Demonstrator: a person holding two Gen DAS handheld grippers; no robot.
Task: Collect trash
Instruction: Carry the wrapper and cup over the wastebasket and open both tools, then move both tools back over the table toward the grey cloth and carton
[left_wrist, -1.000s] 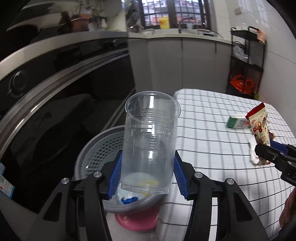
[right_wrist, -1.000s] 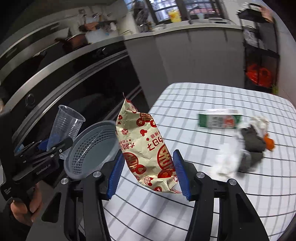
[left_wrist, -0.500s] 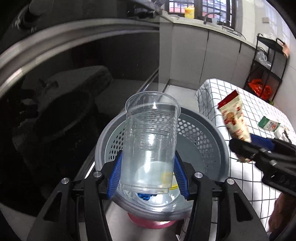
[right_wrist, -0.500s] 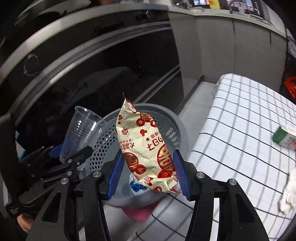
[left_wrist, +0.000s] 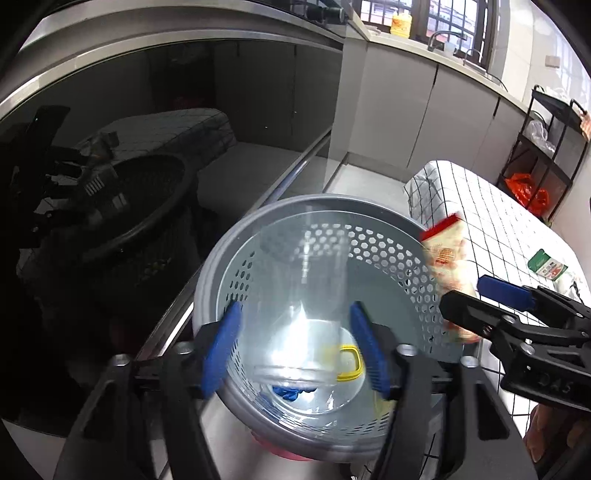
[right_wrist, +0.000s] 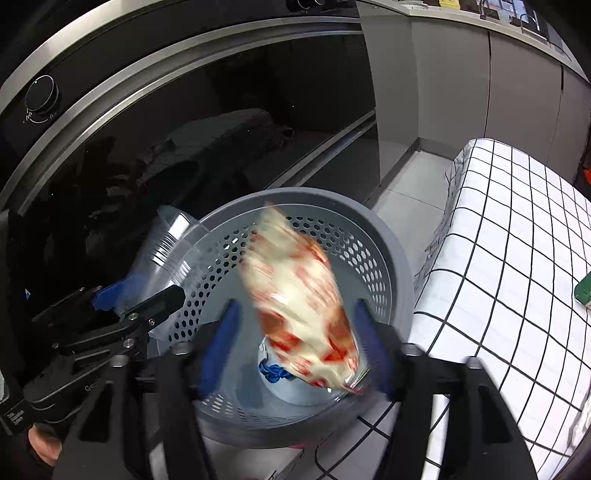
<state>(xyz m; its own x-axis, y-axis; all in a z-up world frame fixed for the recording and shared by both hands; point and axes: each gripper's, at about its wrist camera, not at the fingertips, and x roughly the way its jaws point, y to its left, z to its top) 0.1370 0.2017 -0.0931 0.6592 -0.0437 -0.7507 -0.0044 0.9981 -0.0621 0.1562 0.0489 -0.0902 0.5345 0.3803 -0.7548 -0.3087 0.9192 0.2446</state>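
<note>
Left view: jaws of the left gripper (left_wrist: 295, 350) have just been opening, now standing wide, blue pads (left_wrist: 221, 347) no longer pressing on the cup (left_wrist: 306, 295). Cup looking blurred and see-through between them, sitting right over the grey bin (left_wrist: 221, 266). Blue scrap (left_wrist: 291, 392) and yellow ring (left_wrist: 349, 363) lying at the bin's bottom. Right gripper (left_wrist: 476, 306) poking in from the right with the wrapper (left_wrist: 447, 266) at the bin's rim. Carton (left_wrist: 546, 264) lying far off on the checked cloth (left_wrist: 480, 206).

Right view: jaws of the right gripper (right_wrist: 295, 354) also just been opening, gaping wide, pads clear of the wrapper (right_wrist: 299, 299). Wrapper smeared with blur, hanging loose over the bin (right_wrist: 399, 266). Left gripper (right_wrist: 136, 295) sticking in at the left rim, cup (right_wrist: 166, 240) tilted between its fingers. Checked cloth (right_wrist: 517, 258) just beside the bin.
</note>
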